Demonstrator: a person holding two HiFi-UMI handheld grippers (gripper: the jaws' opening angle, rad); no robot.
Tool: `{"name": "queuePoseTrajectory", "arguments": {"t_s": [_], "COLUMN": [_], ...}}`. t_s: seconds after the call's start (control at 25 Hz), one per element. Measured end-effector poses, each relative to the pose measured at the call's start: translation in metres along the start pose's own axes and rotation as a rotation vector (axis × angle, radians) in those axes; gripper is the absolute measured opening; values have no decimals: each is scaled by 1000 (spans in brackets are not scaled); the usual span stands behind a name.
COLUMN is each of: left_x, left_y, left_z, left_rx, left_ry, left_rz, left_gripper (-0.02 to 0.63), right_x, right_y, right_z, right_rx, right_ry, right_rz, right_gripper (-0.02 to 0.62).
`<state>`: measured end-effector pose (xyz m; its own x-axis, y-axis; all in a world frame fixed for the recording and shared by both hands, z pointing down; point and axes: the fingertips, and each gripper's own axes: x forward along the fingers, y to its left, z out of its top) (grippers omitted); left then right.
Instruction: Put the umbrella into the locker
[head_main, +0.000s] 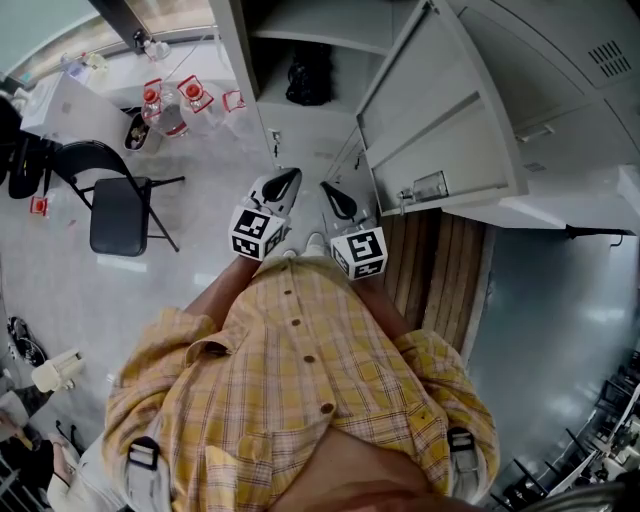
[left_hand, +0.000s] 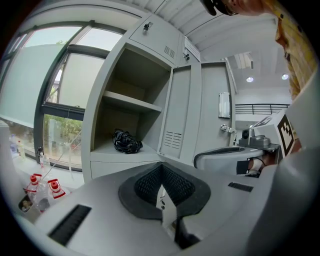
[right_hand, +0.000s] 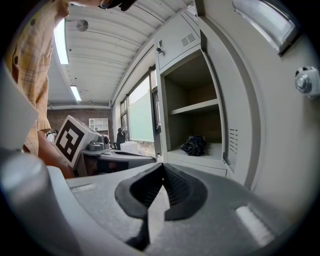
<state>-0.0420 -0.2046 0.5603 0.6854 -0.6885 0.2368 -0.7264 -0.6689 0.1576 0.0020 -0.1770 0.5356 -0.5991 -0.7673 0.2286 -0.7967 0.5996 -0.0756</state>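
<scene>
The black folded umbrella (head_main: 308, 75) lies on the lower shelf of the open grey locker (head_main: 300, 130); it also shows in the left gripper view (left_hand: 127, 141) and the right gripper view (right_hand: 195, 145). The locker door (head_main: 440, 110) is swung out to the right. Both grippers are held side by side close to the person's yellow plaid shirt, pointing toward the locker and well short of it. My left gripper (head_main: 290, 180) (left_hand: 161, 166) is shut with nothing in it. My right gripper (head_main: 330, 190) (right_hand: 162, 167) has its jaws together at the tips, also empty.
A black folding chair (head_main: 118, 210) stands on the floor at the left. Bottles with red caps (head_main: 170, 105) sit by the window beside the locker. More closed locker doors (head_main: 560, 60) run to the right, and a strip of wooden boards (head_main: 440, 270) lies below the open door.
</scene>
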Motion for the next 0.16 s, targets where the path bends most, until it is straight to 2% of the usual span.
{"name": "queuePoseTrajectory", "arguments": {"t_s": [0.16], "left_x": [-3], "left_y": [0], "left_z": [-4], "left_rx": [6], "left_ry": [6], "left_rz": [-2], "left_gripper": [5], "right_x": [1], "right_y": [-2], "right_z": [-1], "right_rx": [1], "right_ry": [-2], "right_rz": [-7], "right_gripper": [-3]}}
